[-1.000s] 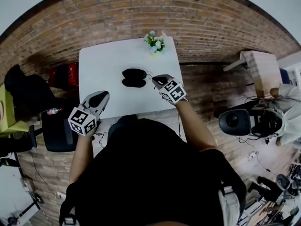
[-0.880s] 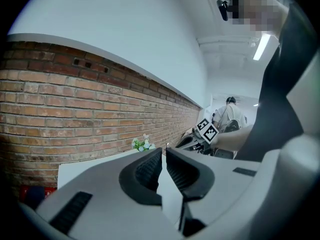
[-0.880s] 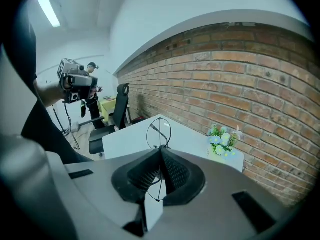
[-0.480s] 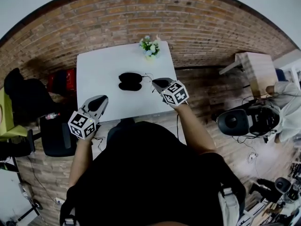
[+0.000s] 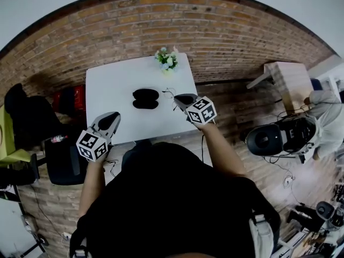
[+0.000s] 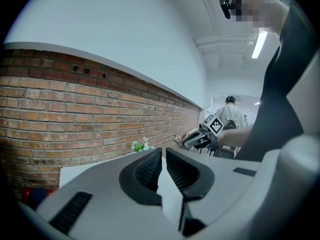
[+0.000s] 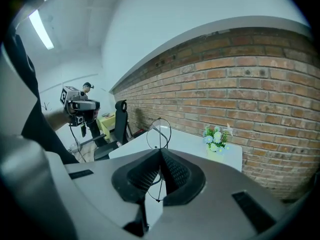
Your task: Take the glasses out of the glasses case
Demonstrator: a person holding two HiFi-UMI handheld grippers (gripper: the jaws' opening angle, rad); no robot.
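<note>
Glasses case (image 5: 145, 98): it's lying open on the white table (image 5: 107, 85), two dark halves side by side, roughly mid-table. From the head view it's too dark and small for me to call what's inside.

Glasses (image 7: 159, 134): thin wire frame, pinched in my right gripper (image 5: 181, 97). In the right gripper view one round rim pokes up past the tips, and a strand of wire runs down between the pads.

Right gripper state: clamped onto the glasses, the jaws meeting right at the tips with only the wire in there.

Left gripper (image 5: 113, 117): jaws pulled together with just a sliver of gap. All I see through that sliver is the gripper's own white body. It's over the near left part of the table, well apart from the case.

Glasses vs case: in the head view the right gripper is just right of the case, near it but not touching. The glasses are held up off the tabletop, at the gripper's tip on the side facing the case.

Flowers (image 5: 166, 59): small white and green bunch at the far edge of the table, by the brick wall, behind the case.
</note>
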